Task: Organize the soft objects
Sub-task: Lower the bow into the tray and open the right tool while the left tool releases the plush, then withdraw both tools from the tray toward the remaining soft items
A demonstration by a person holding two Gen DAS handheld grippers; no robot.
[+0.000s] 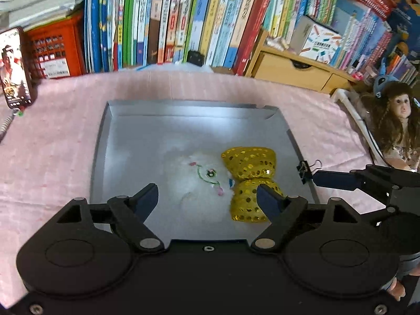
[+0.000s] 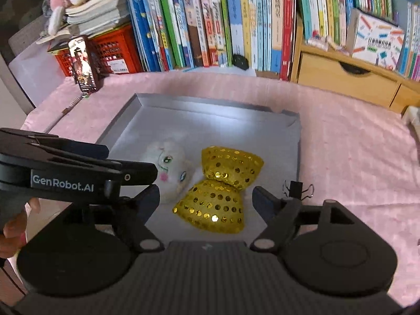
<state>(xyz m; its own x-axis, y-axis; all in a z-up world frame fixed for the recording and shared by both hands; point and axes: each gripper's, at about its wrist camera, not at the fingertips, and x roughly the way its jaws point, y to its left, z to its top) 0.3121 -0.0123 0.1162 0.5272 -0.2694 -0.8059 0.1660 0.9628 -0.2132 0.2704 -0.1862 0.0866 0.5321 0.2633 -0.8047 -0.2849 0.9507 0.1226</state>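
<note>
A white plush toy [image 1: 202, 181] with a stitched face lies in a shallow grey tray [image 1: 157, 131], and a gold sequined bow [image 1: 249, 183] lies touching its right side. My left gripper [image 1: 207, 197] is open just above the near part of the tray, its fingers either side of the plush and bow, holding nothing. In the right wrist view the bow [image 2: 220, 189] and the plush [image 2: 170, 168] lie in the tray [image 2: 210, 120]. My right gripper [image 2: 206, 199] is open and empty over the bow. The left gripper's fingers [image 2: 136, 170] reach in from the left.
A pink cloth [image 1: 52, 144] covers the table. A black binder clip [image 1: 305, 169] sits on the tray's right rim. A phone [image 1: 14, 65] stands at far left before a red crate [image 1: 57, 50]. Books [image 1: 183, 18] line the back. A doll [image 1: 396, 123] sits at right.
</note>
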